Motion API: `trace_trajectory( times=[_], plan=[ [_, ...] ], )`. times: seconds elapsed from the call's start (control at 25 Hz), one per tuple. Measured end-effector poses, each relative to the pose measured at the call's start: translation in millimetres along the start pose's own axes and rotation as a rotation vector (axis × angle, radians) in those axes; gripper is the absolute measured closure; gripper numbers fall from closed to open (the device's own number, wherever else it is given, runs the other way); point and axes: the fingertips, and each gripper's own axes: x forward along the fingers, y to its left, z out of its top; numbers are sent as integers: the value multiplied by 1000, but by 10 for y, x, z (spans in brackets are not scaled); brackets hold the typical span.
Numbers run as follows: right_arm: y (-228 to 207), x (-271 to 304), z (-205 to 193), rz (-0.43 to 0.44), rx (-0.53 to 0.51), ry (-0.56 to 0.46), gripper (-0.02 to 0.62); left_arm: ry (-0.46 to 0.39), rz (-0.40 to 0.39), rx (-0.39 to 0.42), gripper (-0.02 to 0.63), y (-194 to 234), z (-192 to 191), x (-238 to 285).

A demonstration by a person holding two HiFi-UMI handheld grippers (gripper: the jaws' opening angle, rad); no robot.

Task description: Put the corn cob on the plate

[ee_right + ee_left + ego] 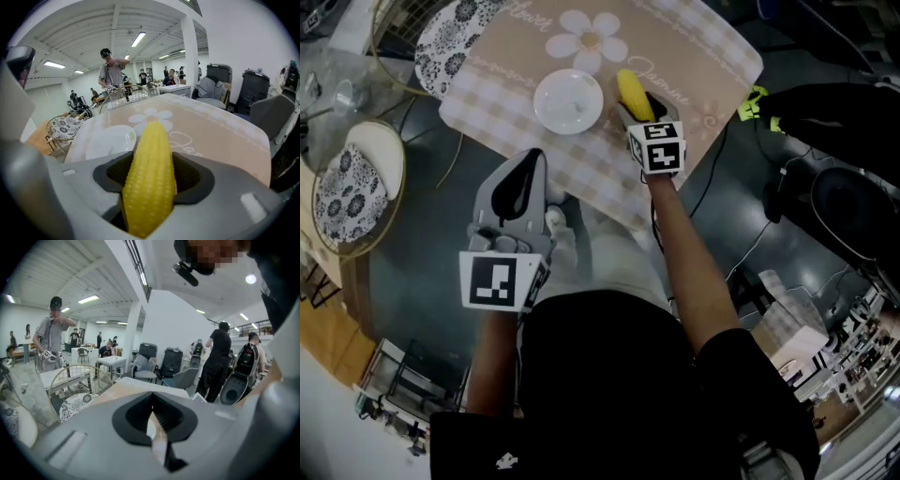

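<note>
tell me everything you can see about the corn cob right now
The corn cob is bright yellow, with neat rows of small kernels and a rounded, tapering tip; it looks like plastic. It is clamped between the pads of the right tongs, lying along them with its tip sticking out forward. In the head view it is over the checked mat, just right of the white plate, not on it. Whether it touches the mat cannot be told.

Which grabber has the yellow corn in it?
The right gripper: the corn cob sticks out from between its jaws. The left gripper holds nothing.
</note>
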Motion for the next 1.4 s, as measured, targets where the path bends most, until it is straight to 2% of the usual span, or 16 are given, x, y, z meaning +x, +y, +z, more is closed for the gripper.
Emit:
trace_trajectory(
  times=[0.44,0.6,0.76,0.88,1.08,1.28,1.4],
  plan=[
    [692,306,308,130,-111,-10,337,22,110,-41,598,330,-60,-248],
    [910,420,380,169,-148,-8,337,7,136,-53,598,417,-86,-328],
    [1113,544,404,204,-196,6,337,23,160,-101,598,457,-112,-381],
    [1273,581,416,235,-228,22,337,7,177,-88,598,524,-157,-440],
    [1362,626,352,244,-256,43,337,21,199,-133,598,576,-173,-490],
    [1373,641,316,246,-268,51,337,-4,203,-87,598,617,-219,-541],
    [1377,654,299,244,-272,55,337,-2,203,-87,598,610,-218,-551]
  ],
)
